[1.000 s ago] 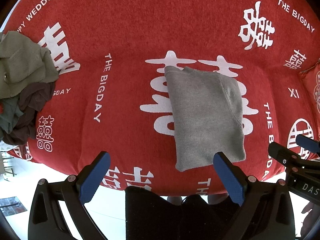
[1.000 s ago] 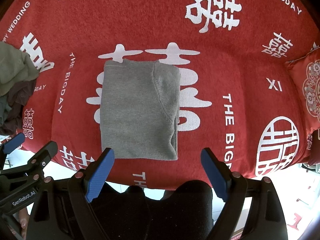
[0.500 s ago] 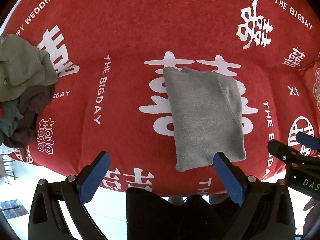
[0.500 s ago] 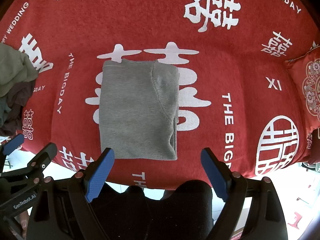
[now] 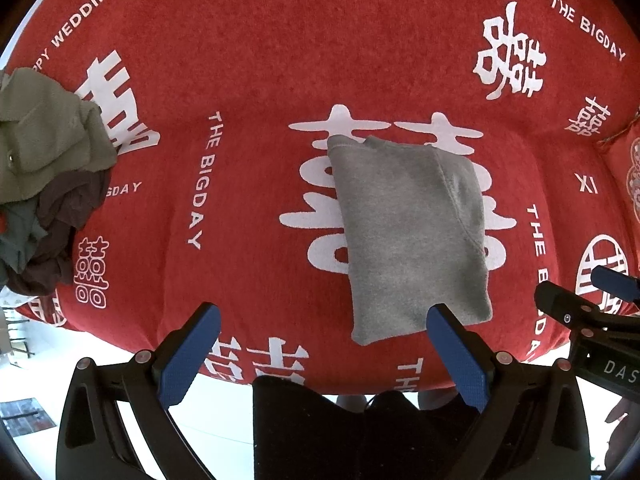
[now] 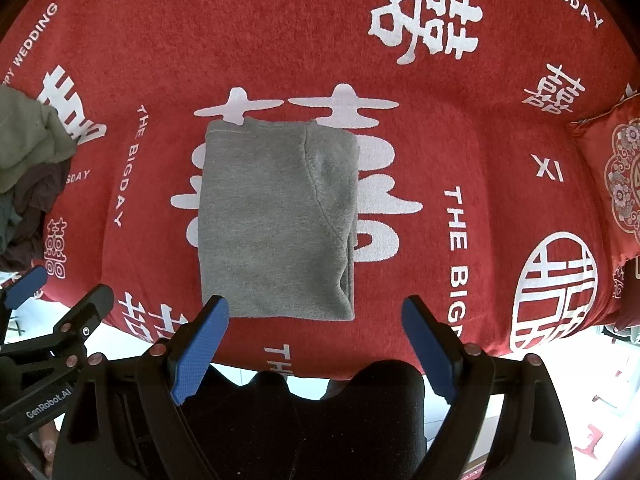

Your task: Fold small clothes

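A grey garment (image 5: pixel 408 232) lies folded into a neat rectangle on the red cloth-covered table (image 5: pixel 256 80); it also shows in the right wrist view (image 6: pixel 276 220). My left gripper (image 5: pixel 324 320) is open and empty, held above the table's near edge, just left of the garment's near end. My right gripper (image 6: pixel 316 312) is open and empty, held over the garment's near edge without touching it. Each gripper shows at the side of the other's view: the right one (image 5: pixel 580 304) and the left one (image 6: pixel 60 292).
A heap of unfolded clothes, olive green and dark brown (image 5: pixel 44 176), lies at the table's left edge, also in the right wrist view (image 6: pixel 28 176). A red patterned cushion (image 6: pixel 624 184) sits at the right. The pale floor (image 5: pixel 224 420) lies below the near edge.
Both grippers have drifted slightly back and to the left; the garment lies still and untouched. Both stay open.
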